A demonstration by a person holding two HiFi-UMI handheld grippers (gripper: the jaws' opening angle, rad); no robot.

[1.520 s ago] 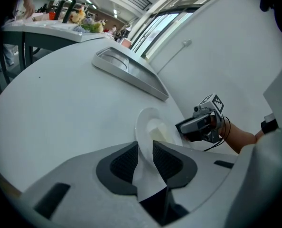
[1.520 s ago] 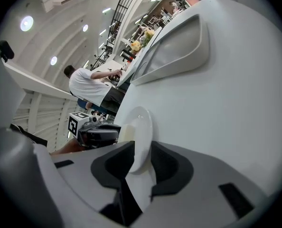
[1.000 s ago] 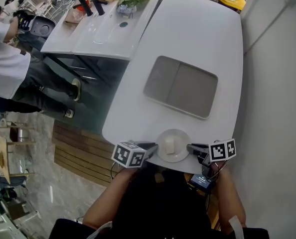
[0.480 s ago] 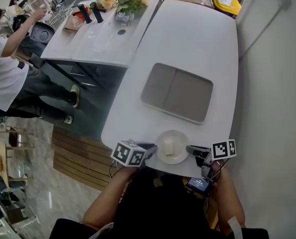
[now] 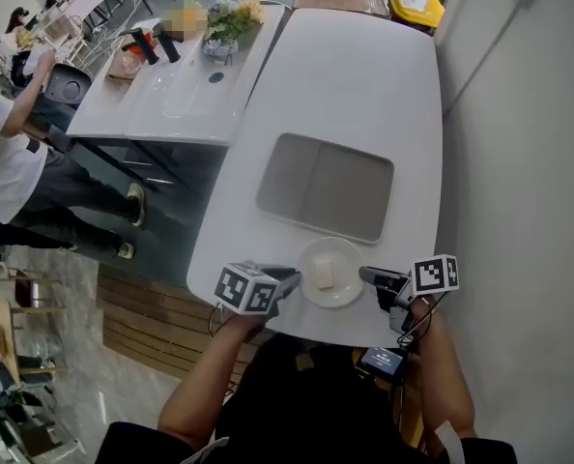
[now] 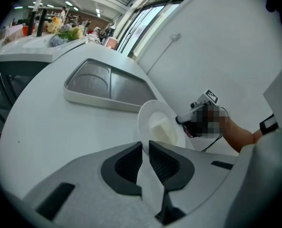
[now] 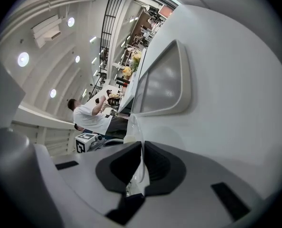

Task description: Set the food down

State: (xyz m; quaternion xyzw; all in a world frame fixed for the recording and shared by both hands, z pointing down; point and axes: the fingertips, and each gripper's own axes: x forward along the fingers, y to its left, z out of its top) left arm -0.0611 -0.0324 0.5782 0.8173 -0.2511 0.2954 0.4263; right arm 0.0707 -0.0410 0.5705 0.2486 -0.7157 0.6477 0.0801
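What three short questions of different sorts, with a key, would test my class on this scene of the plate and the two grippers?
1. True or false: the plate is held by the left gripper alone.
2. What lies on the plate? A: a pale block of food. B: a red apple. C: a fork.
3. What rests on the white table just beyond the plate?

Key
1. False: the right gripper grips the opposite rim too, and its jaws have just closed further on that rim.
2. A.
3. A grey tray.
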